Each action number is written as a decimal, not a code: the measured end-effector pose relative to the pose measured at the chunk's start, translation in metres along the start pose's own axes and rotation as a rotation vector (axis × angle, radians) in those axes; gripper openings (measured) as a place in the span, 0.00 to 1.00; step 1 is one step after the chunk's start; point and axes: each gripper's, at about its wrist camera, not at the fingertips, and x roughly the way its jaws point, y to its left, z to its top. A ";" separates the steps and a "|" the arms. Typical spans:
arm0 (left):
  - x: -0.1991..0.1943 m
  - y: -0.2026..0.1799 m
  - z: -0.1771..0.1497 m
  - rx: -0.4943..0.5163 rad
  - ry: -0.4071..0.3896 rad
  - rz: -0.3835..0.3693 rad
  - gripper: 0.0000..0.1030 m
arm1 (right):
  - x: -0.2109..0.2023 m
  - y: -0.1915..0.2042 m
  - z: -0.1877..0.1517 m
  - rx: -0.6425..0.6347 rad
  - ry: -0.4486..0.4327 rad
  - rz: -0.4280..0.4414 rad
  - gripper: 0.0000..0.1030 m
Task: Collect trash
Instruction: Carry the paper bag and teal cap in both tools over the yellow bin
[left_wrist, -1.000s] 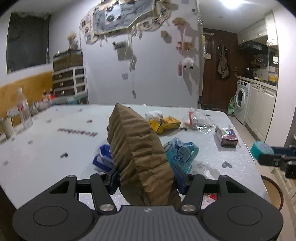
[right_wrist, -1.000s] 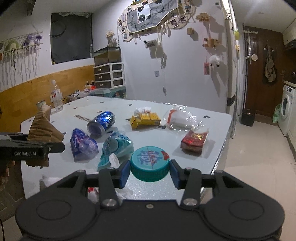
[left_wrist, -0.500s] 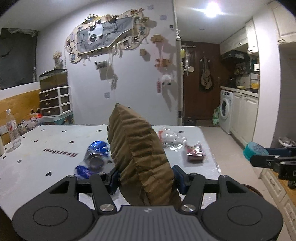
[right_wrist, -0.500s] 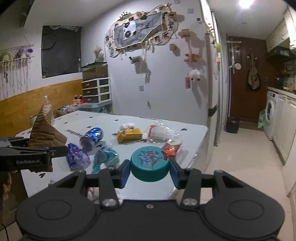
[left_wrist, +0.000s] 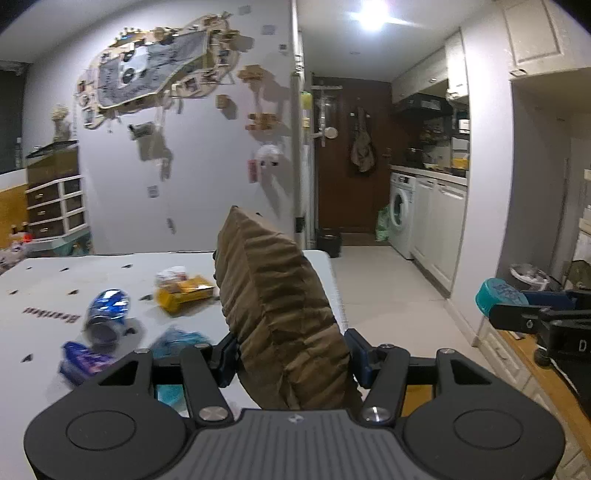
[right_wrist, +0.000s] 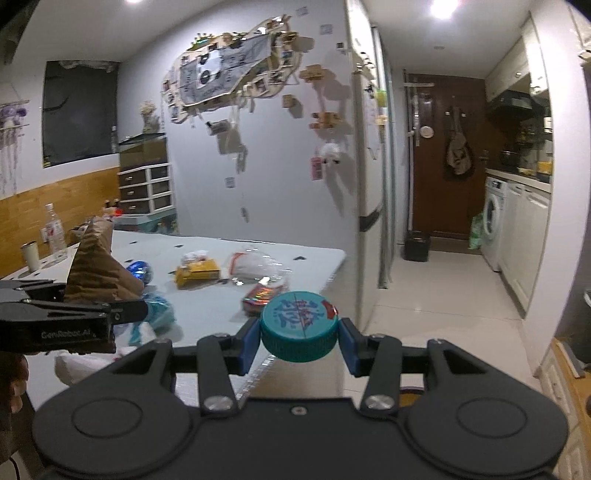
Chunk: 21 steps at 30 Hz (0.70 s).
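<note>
The left gripper (left_wrist: 291, 356) was pinched on a crumpled brown paper bag (left_wrist: 280, 314), its blue pads pressing the bag's creased sides while the bag stood up between them and blocked much of that view. The right gripper (right_wrist: 298, 341) was clamped on a round teal lid (right_wrist: 298, 325), which sat flat between the pads with its printed top facing up. In the right wrist view the left gripper and its bag showed at the left edge, and in the left wrist view the teal lid showed at the far right, so the two tools were held side by side, apart from each other.

Both held pieces were clear of the white table (right_wrist: 207, 306), so two items counted as picked up but not yet dropped anywhere (no bin could be made out for certain in either view). Much was left on the table: a blue can (left_wrist: 105, 314) on its side, a yellow box (right_wrist: 197, 272), a clear plastic bag (right_wrist: 255, 266), a red shiny wrapper (right_wrist: 260, 297), a purple-blue packet (left_wrist: 83, 360) and a teal wrapper (right_wrist: 157, 312). By my reading the job was early, with most of the litter still uncollected.
</note>
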 end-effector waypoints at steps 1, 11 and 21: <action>0.003 -0.006 0.001 0.003 0.001 -0.009 0.57 | -0.001 -0.005 -0.001 0.005 0.000 -0.011 0.46; 0.045 -0.073 0.008 0.069 0.036 -0.113 0.57 | -0.002 -0.066 -0.011 0.069 0.019 -0.112 0.46; 0.105 -0.147 0.007 0.124 0.115 -0.219 0.57 | 0.019 -0.127 -0.036 0.140 0.078 -0.208 0.46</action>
